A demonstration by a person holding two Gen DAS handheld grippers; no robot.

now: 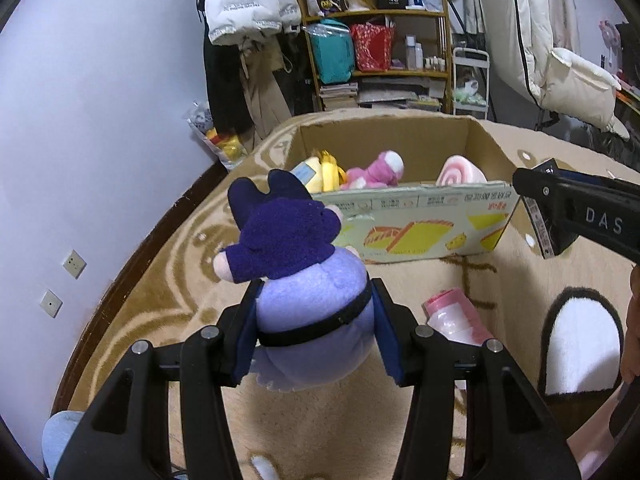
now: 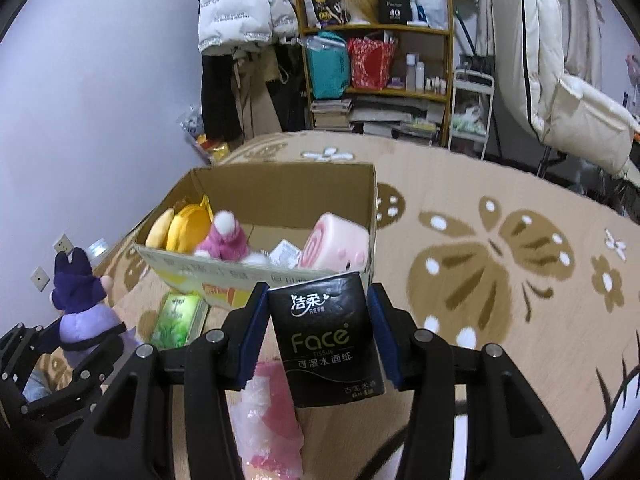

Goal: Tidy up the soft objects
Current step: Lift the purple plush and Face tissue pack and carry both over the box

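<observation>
Cardboard box (image 2: 372, 216), open at the top, stands on the patterned rug (image 2: 480, 216) directly ahead of both tools and serves as the collecting place. My left tool (image 1: 316, 320) is clenched on a purple plush toy (image 1: 296, 280); the two blue pads press its pale lilac body from either side, so its dark head and ears point forward toward the box. I judge the grip on the body is chosen because that is the fullest part, which the pads can squeeze without slipping. My right tool (image 2: 318, 328) is clenched on a black tissue pack (image 2: 326, 340), held upright by its narrow sides with the label facing the camera. In the box lie a yellow plush (image 2: 184, 228), a pink plush (image 2: 226, 236) and a pink roll cushion (image 2: 332, 240), with bare floor between the latter two. A pink plastic-wrapped bundle (image 2: 268, 412) lies on the rug just under the right tool, and a green tissue pack (image 2: 180, 318) rests to that tool's left, against the box's near wall. I judge both held things are in carry toward the box, neither yet over its rim; the two on the rug remain to be gathered.
</observation>
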